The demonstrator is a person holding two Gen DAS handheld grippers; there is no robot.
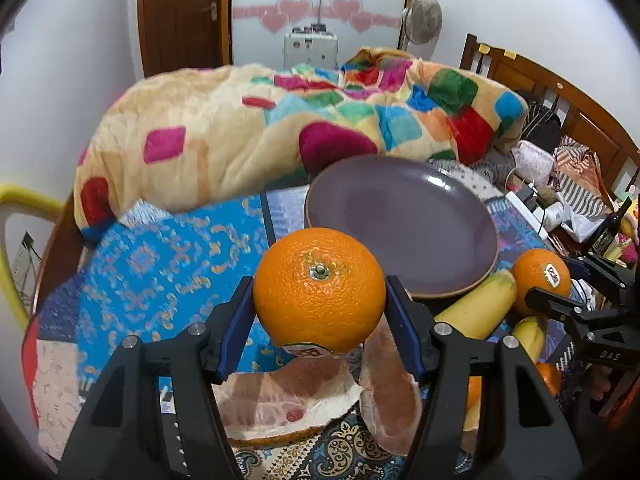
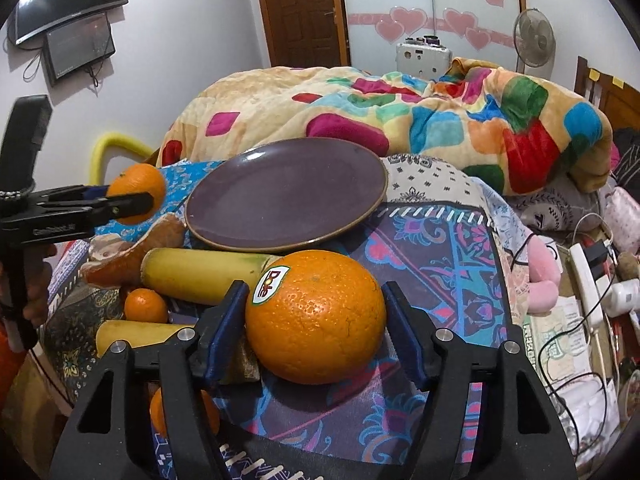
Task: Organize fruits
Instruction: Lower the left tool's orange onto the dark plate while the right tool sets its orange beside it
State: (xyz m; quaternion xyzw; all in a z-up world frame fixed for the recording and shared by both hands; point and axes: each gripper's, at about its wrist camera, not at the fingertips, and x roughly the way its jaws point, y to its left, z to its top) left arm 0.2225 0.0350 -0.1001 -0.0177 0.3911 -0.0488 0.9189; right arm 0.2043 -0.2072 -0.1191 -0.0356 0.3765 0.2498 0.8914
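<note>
My left gripper (image 1: 320, 300) is shut on a large orange (image 1: 319, 290) and holds it above the bed, in front of the empty purple plate (image 1: 400, 216). The same orange (image 2: 138, 192) shows at the left of the right wrist view, beside the plate (image 2: 288, 194). My right gripper (image 2: 314, 320) stands open around a second orange with a Dole sticker (image 2: 316, 316) that rests on the patterned cloth; both pads sit close to it with small gaps. Two bananas (image 2: 200, 274) (image 2: 136, 334) and a small orange (image 2: 146, 306) lie left of it.
Pomelo peel pieces (image 1: 288, 400) lie under the left gripper. A bunched colourful blanket (image 1: 280, 120) fills the bed behind the plate. Cables, a power strip (image 2: 588, 284) and clutter lie at the right. Another small orange (image 2: 158, 410) sits under the right gripper's left finger.
</note>
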